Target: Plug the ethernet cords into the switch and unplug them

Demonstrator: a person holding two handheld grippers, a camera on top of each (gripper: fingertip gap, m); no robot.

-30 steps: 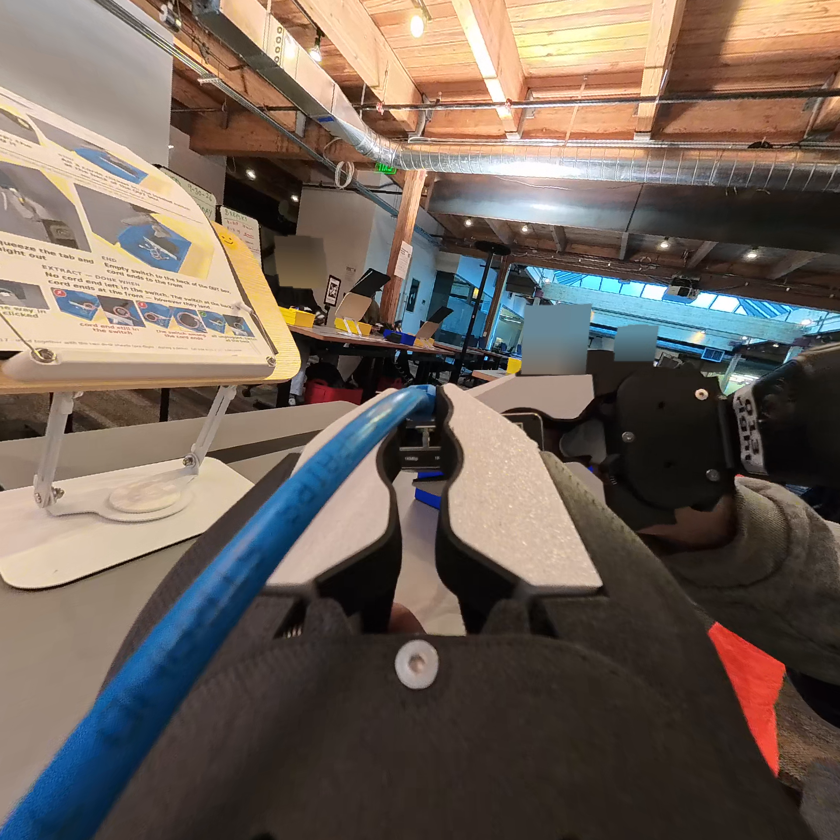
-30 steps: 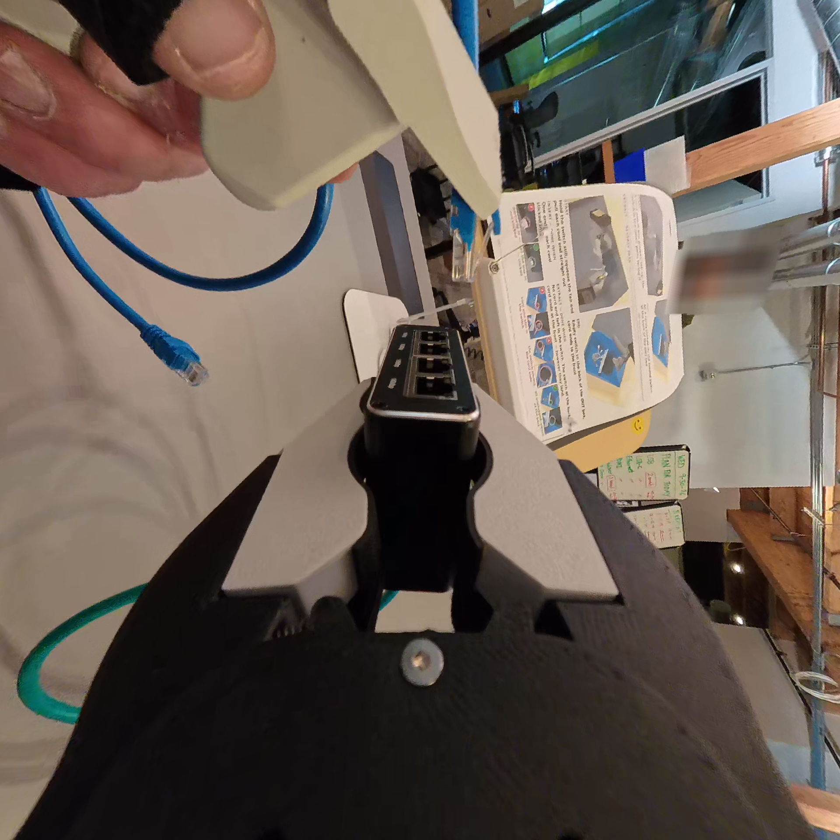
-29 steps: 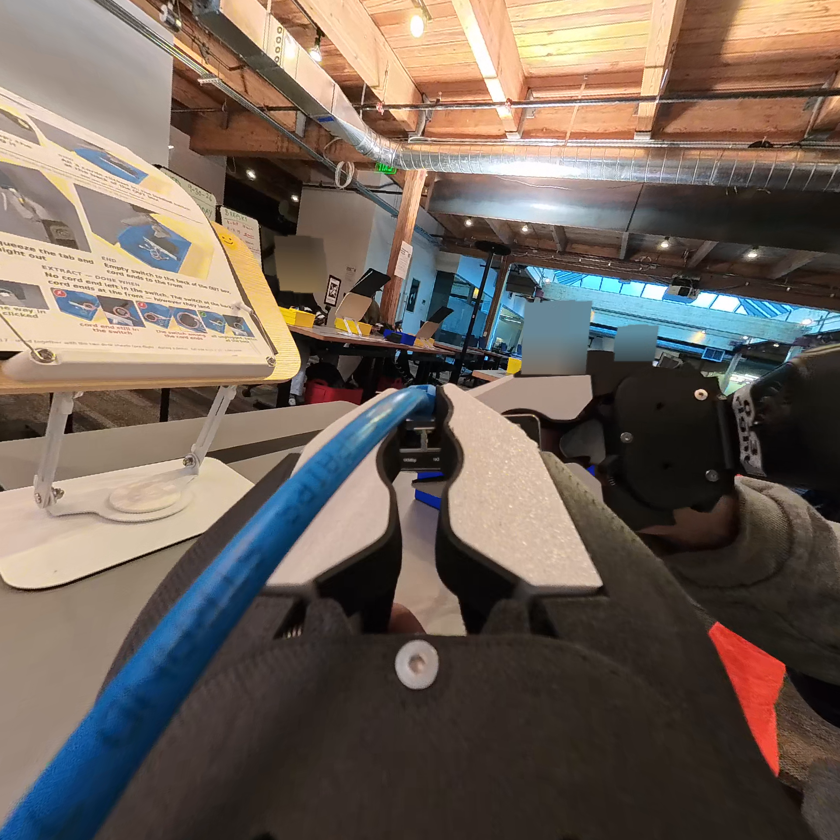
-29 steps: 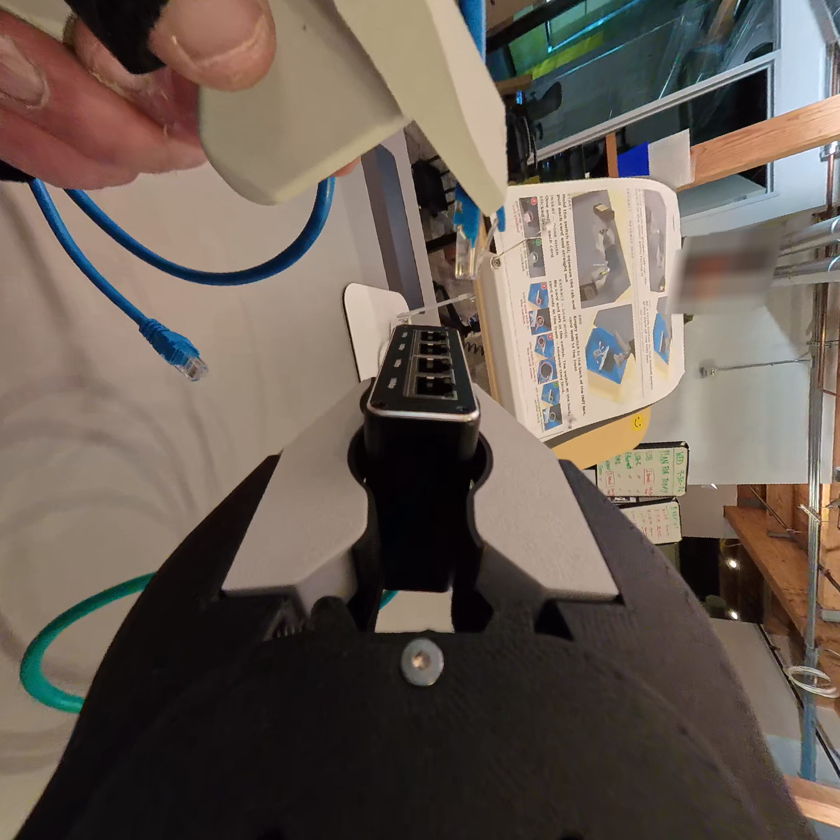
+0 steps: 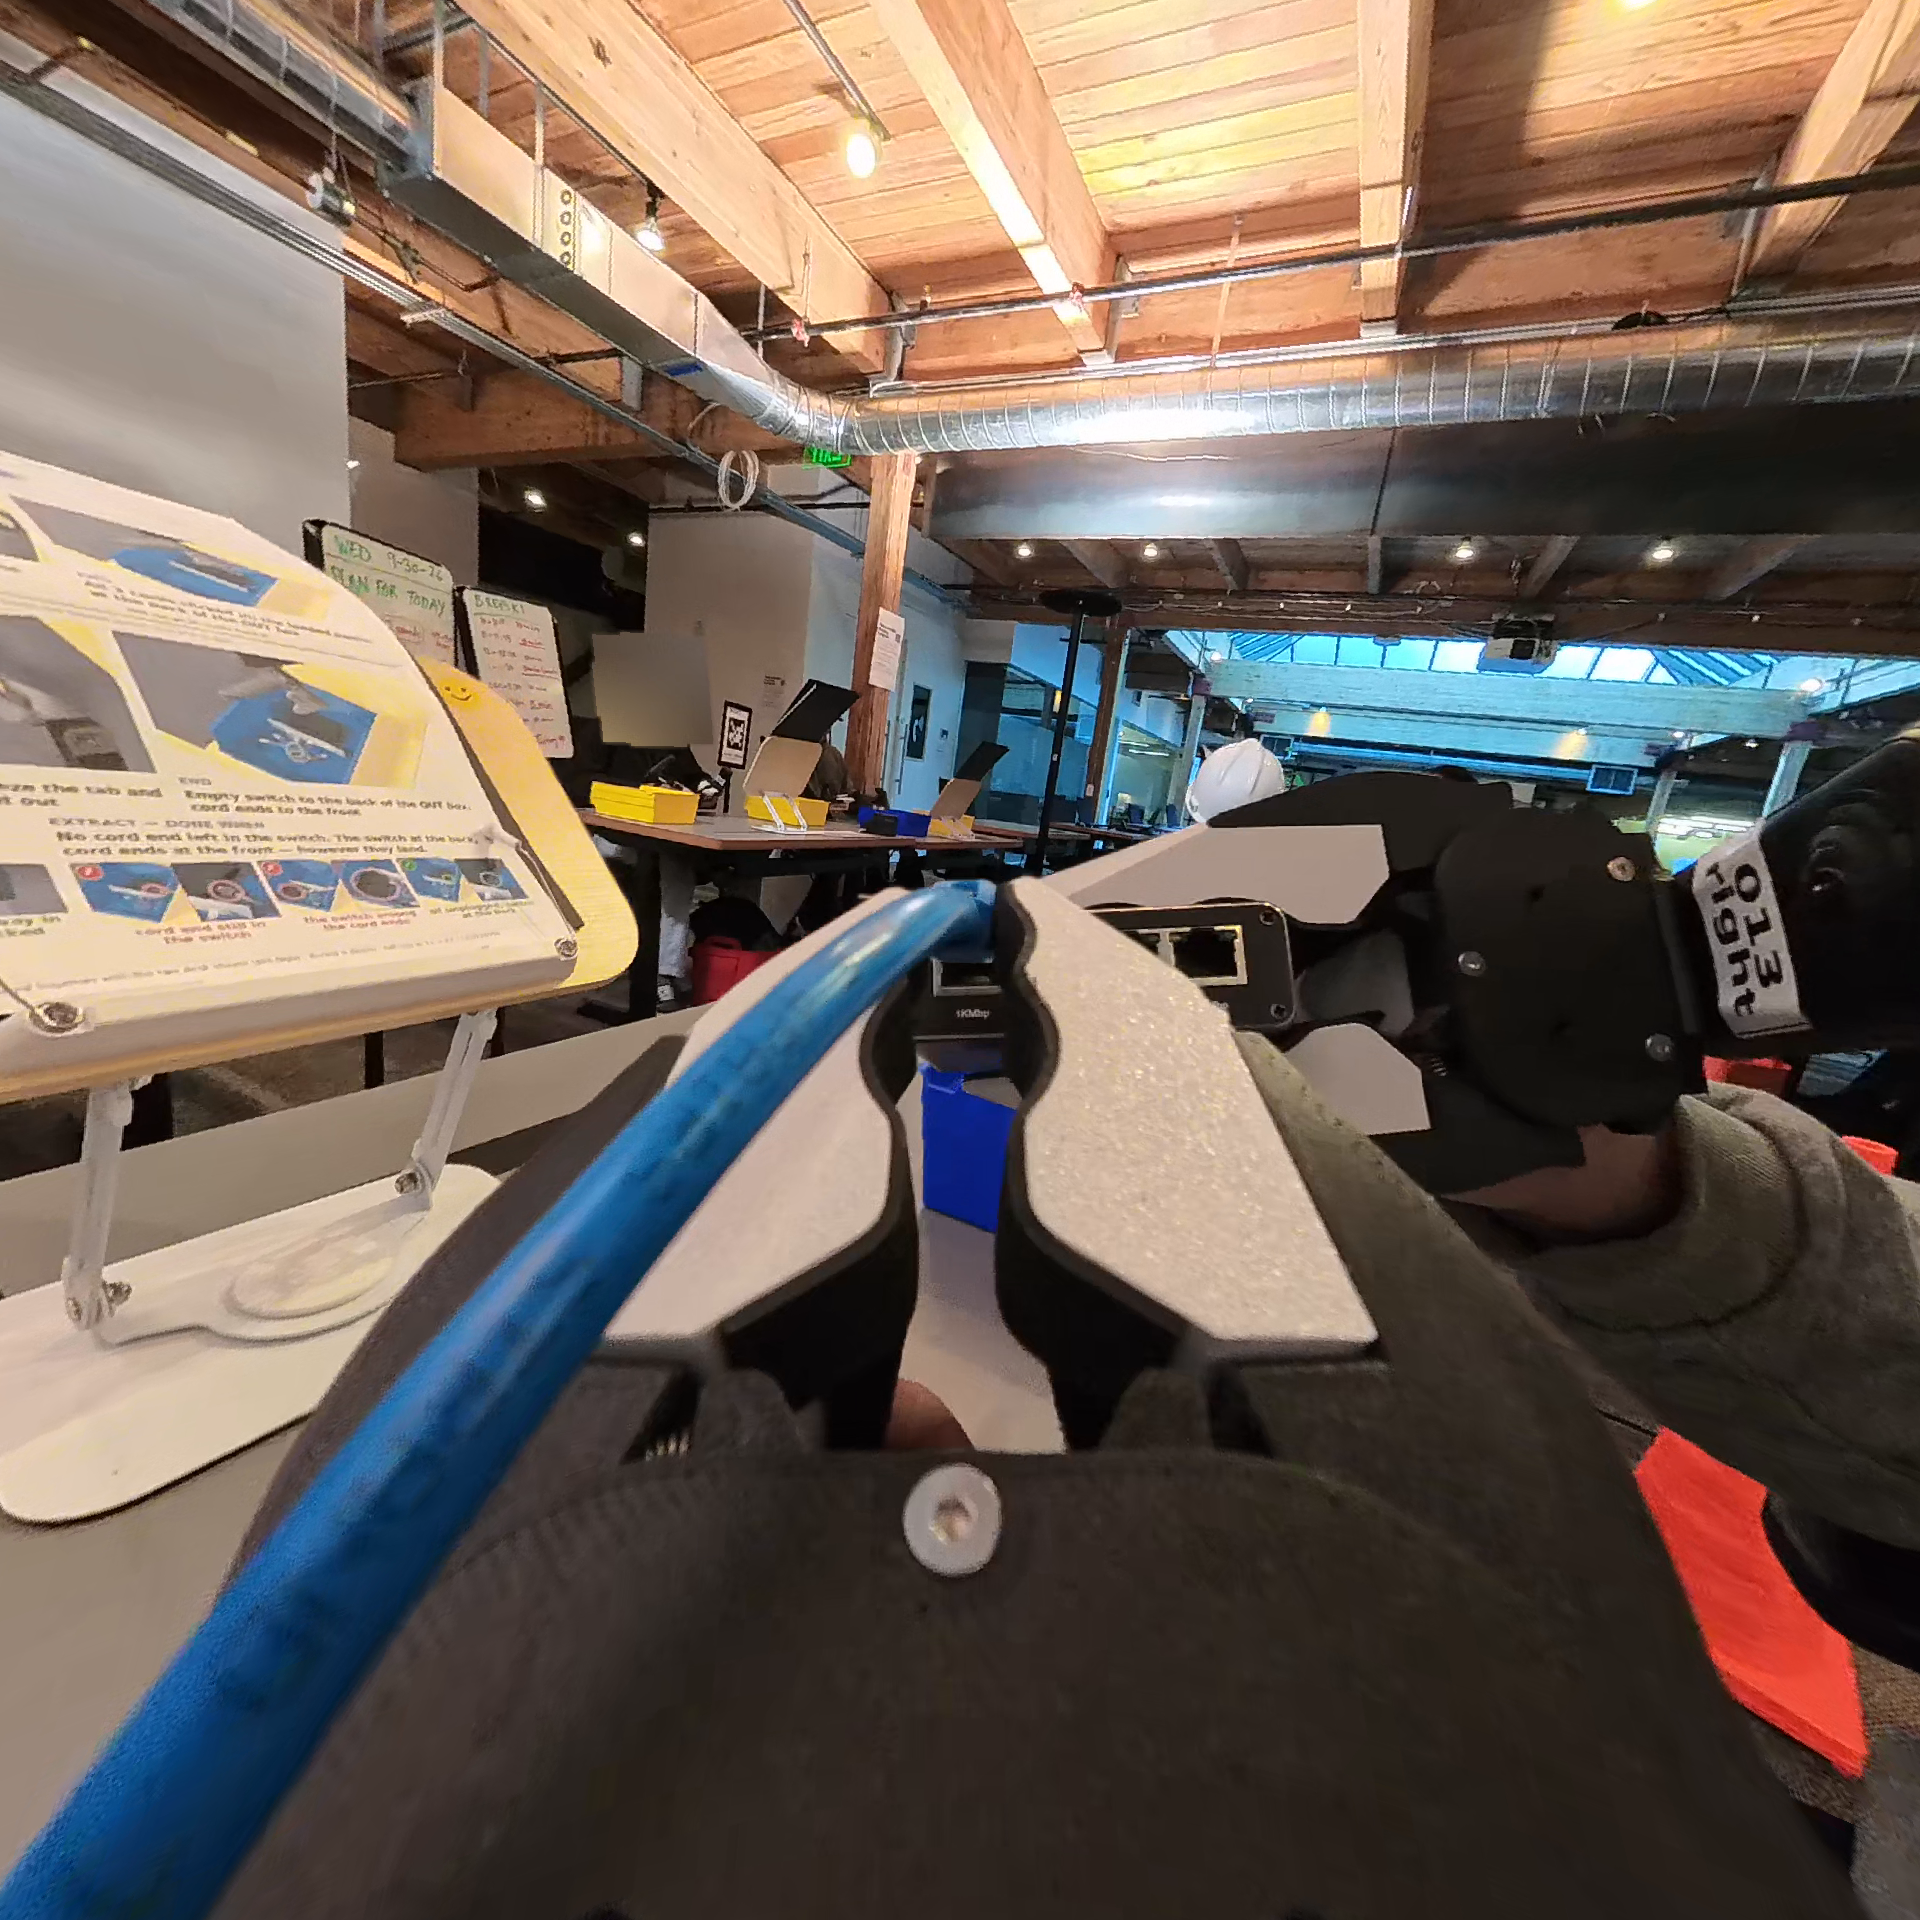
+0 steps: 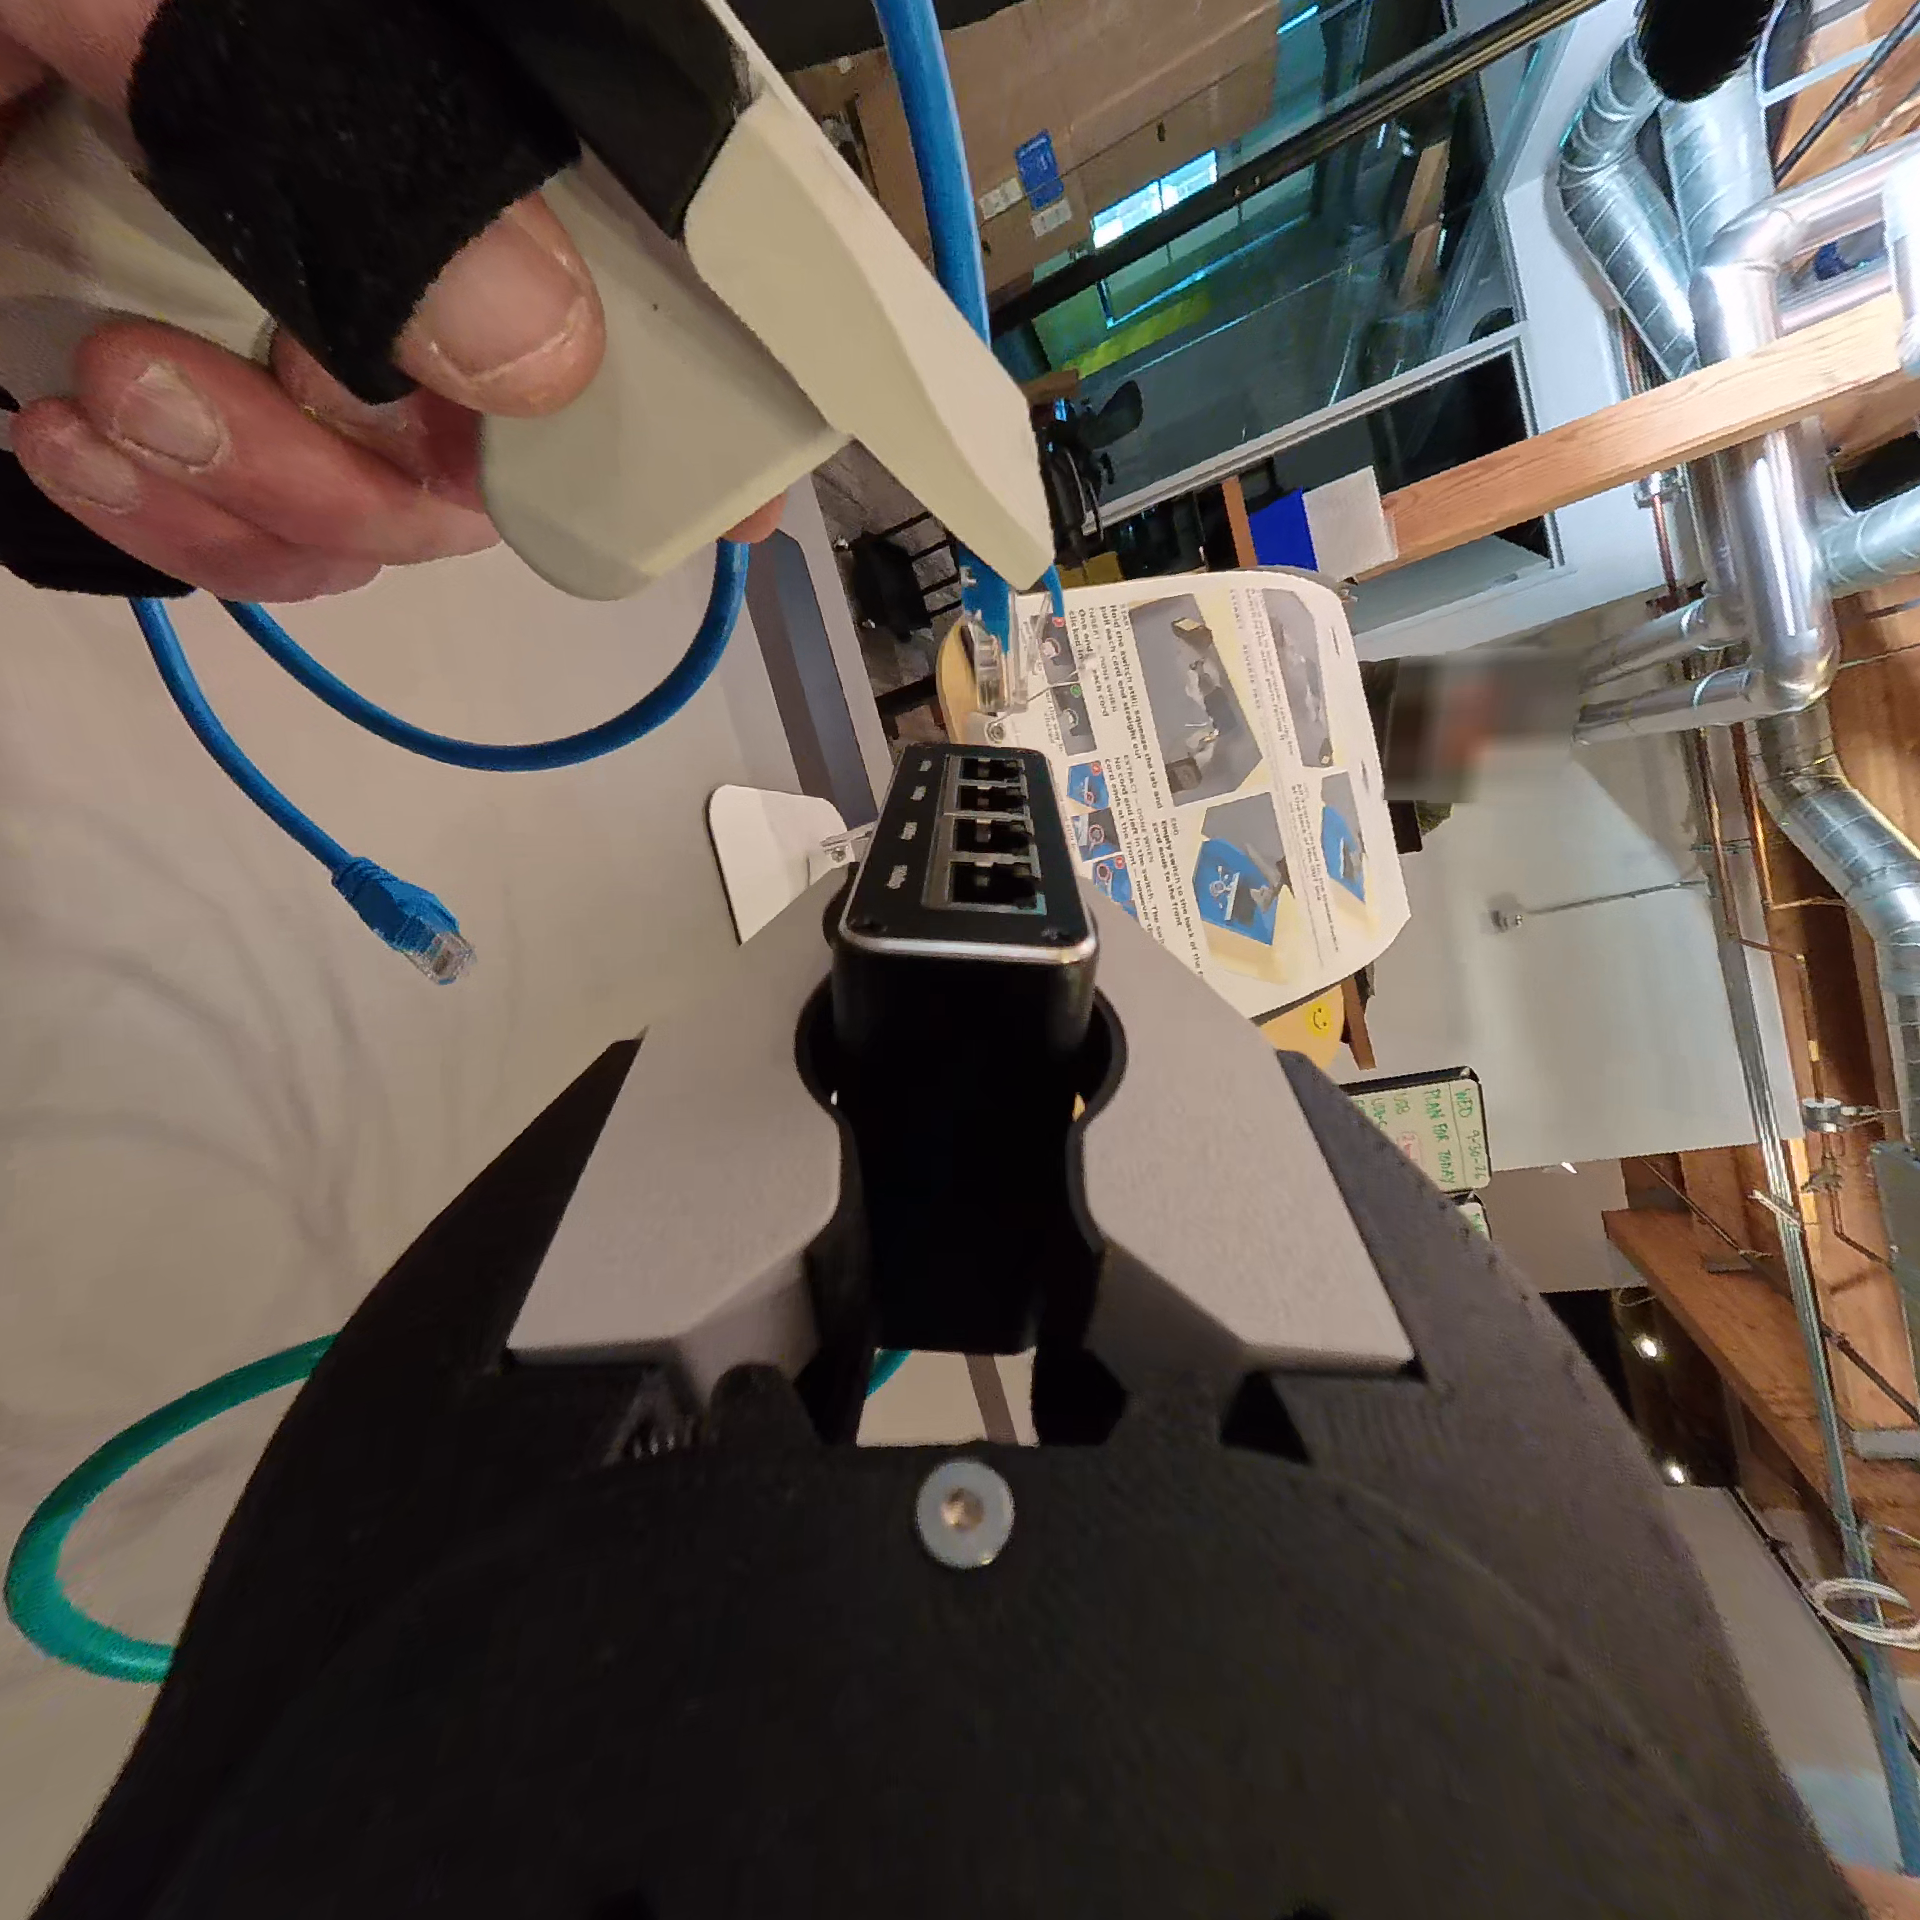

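The blue cord's plug (image 6: 992,649) has edged nearer the switch (image 6: 966,1039), clamped in the right tool (image 6: 961,1049) with ports facing the left tool (image 5: 992,914), which pinches the cord for insertion.

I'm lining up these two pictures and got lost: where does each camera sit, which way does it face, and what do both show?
Left wrist view: sits behind the left tongs, looks level across the table at the switch; shows its own fingers shut on the blue cord, plus the right tongs and a sleeve.
Right wrist view: sits behind the right tongs, rolled sideways, looks along the switch it grips; the left tongs and a hand show above.
Both show: switch, blue cord, instruction sheet on its stand.
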